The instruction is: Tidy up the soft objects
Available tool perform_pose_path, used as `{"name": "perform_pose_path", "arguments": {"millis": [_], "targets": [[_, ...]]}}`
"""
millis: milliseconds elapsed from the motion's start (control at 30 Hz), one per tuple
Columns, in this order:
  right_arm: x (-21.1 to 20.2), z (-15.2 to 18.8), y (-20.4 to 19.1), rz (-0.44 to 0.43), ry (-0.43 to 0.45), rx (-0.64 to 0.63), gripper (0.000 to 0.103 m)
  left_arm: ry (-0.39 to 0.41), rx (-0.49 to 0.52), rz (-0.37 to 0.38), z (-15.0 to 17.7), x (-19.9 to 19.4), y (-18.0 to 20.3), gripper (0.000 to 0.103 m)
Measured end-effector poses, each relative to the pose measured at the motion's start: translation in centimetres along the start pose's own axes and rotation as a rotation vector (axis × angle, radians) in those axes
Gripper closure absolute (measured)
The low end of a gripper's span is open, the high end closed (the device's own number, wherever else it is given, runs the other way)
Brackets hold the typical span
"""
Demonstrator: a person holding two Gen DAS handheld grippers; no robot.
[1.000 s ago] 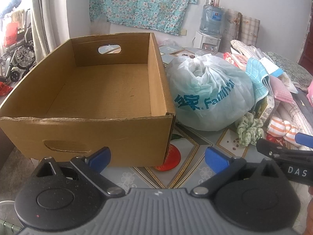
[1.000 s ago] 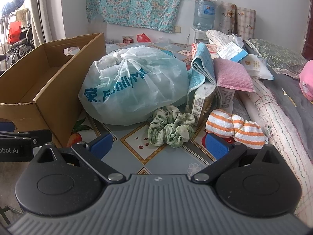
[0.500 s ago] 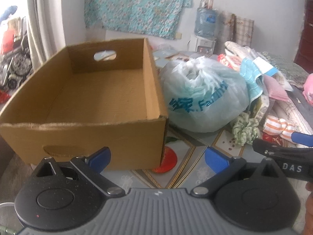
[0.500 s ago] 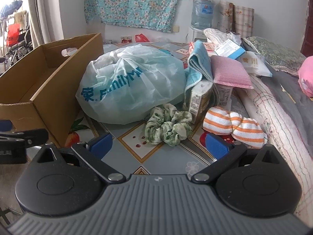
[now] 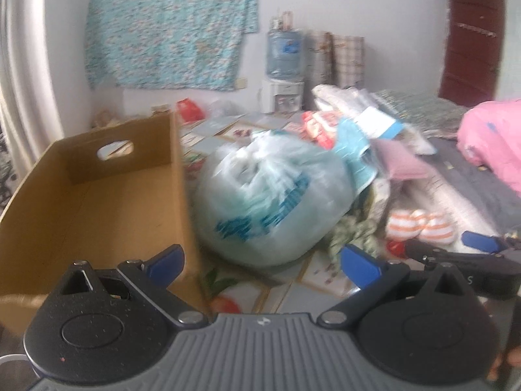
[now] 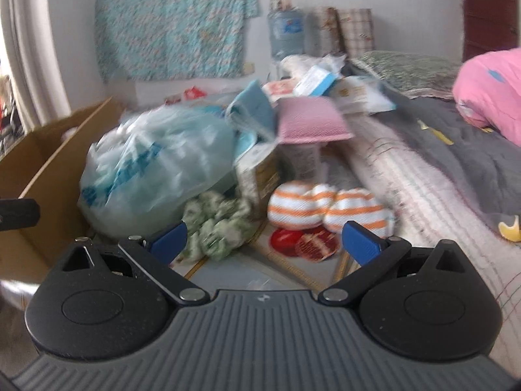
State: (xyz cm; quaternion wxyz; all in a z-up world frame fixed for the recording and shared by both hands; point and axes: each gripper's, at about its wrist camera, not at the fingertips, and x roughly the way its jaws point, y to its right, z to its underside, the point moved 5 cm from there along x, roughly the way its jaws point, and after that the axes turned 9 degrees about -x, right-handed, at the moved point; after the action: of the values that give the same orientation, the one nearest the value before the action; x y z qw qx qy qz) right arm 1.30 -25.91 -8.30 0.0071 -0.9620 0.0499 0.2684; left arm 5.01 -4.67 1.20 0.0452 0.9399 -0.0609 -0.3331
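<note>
1. My left tongs [image 5: 262, 262] are spread wide, holding nothing.
2. My right tongs [image 6: 263, 239] gape empty too.
3. The green scrunchie [image 6: 216, 224] lies lower centre, beside the striped socks [image 6: 329, 210].
4. The cardboard box [image 5: 97, 208] sits left.

On the far wall I see a floral blue cloth [image 5: 169, 29] hanging, and to its right a water bottle [image 5: 284, 53] sits on a white dispenser [image 5: 282, 97]. A dark red door [image 5: 470, 42] stands at the far right. White curtains [image 5: 24, 75] hang at my left. The floor [image 6: 228, 268] in front of me is patterned with fruit pictures.
</note>
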Motion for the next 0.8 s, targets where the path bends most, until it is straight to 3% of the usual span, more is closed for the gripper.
{"name": "perform_pose_path", "arguments": {"millis": [200,367,467,633,700,800], "targets": [[0.4,-0.6,3.9,-0.003,0.083,0.096,0.001,-0.027,0.059,0.089,-3.6,0.6,1.8,0.000],[1.3,-3.3,5.7,-0.072,0.132,0.148,0.001,-0.112,0.107,0.123,-8.5,1.3,2.2,0.000],[0.9,-7.7,6.1,-0.119,0.217,0.148,0.001,-0.128,0.094,0.150,-12.4,2.4,1.9,0.000],[1.6,-17.4,6.2,-0.202,0.321,0.127,0.001,-0.062,0.123,0.117,-18.0,6.0,1.7,0.000],[3.9,-21.4,6.3,-0.272,0.284,0.151,0.001,-0.049,0.122,0.120,-19.4,8.4,1.5,0.000],[9.5,-26.0,5.7,-0.388,0.134,0.187,0.001,-0.096,0.133,0.095,-20.5,13.2,1.4,0.000]]}}
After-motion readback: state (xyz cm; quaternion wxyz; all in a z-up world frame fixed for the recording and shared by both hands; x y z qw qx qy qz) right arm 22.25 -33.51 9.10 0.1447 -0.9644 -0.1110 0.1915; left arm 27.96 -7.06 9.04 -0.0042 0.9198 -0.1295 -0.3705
